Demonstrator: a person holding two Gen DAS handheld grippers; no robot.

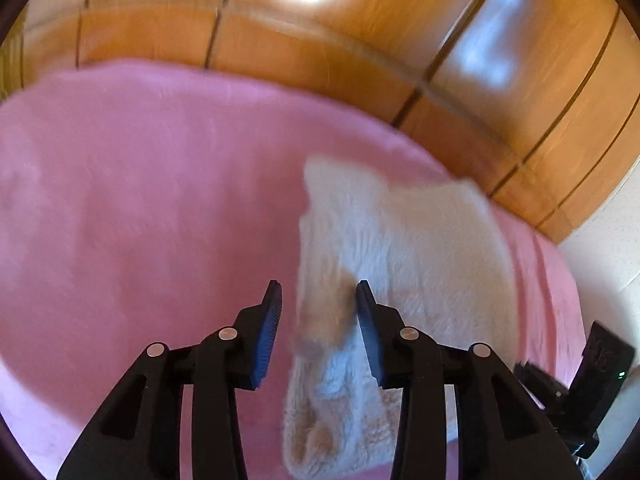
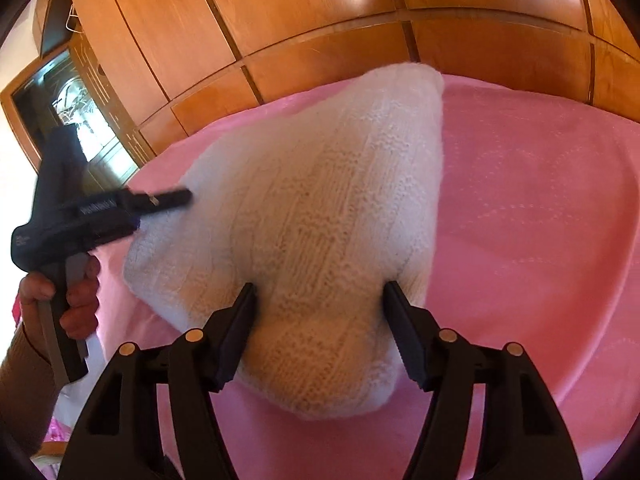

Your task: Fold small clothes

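Note:
A small cream knitted garment [image 2: 316, 216] lies bunched on a pink bedspread [image 2: 520, 208]. My right gripper [image 2: 320, 300] is open, its jaws either side of the garment's near end. My left gripper [image 1: 319, 300] is open over the garment's left edge [image 1: 392, 248]; a fold of knit lies between its blue pads [image 1: 267, 340], and the view is blurred. The left gripper also shows in the right wrist view [image 2: 172, 200] at the garment's left side, held by a hand [image 2: 76, 296].
A wooden wardrobe [image 2: 320, 20] stands behind the bed. A glass-fronted door [image 2: 76, 112] is at the far left. The right gripper's body [image 1: 592, 376] shows at the lower right of the left wrist view. The pink bedspread [image 1: 140, 200] stretches to the left.

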